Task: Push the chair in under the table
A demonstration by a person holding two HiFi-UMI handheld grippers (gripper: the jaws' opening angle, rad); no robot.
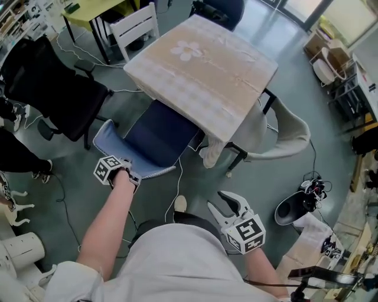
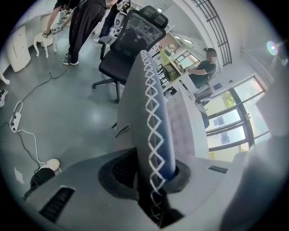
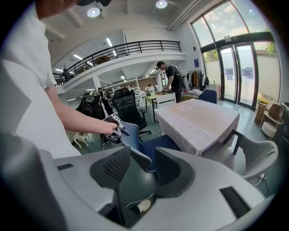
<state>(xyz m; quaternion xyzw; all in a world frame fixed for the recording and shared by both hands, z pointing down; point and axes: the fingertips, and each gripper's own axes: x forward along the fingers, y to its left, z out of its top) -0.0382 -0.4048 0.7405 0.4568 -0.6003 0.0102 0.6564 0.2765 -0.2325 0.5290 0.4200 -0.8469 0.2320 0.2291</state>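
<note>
The right gripper (image 3: 143, 170) had its jaws apart with nothing between them; through the gap showed grey floor and the pale toe of a shoe (image 3: 143, 205). Beyond, a bare forearm (image 3: 74, 121) reached to the left gripper (image 3: 114, 129), which sat at the top edge of the blue chair (image 3: 153, 146). The chair's seat lay partly under the cloth-covered table (image 3: 198, 121). A grey chair (image 3: 253, 153) stood at the table's right side, and a black office chair (image 3: 126, 106) stood behind.

Floor (image 1: 74, 156): smooth, grey-green. Furniture: black office chair (image 1: 53, 88), white slatted chair (image 1: 137, 26), grey armchair (image 1: 289, 133). Upper level: mezzanine with black railing (image 3: 126, 46). Lighting: tall glazed doors (image 3: 237, 72) admit daylight; round ceiling lights (image 3: 161, 4) are lit.
</note>
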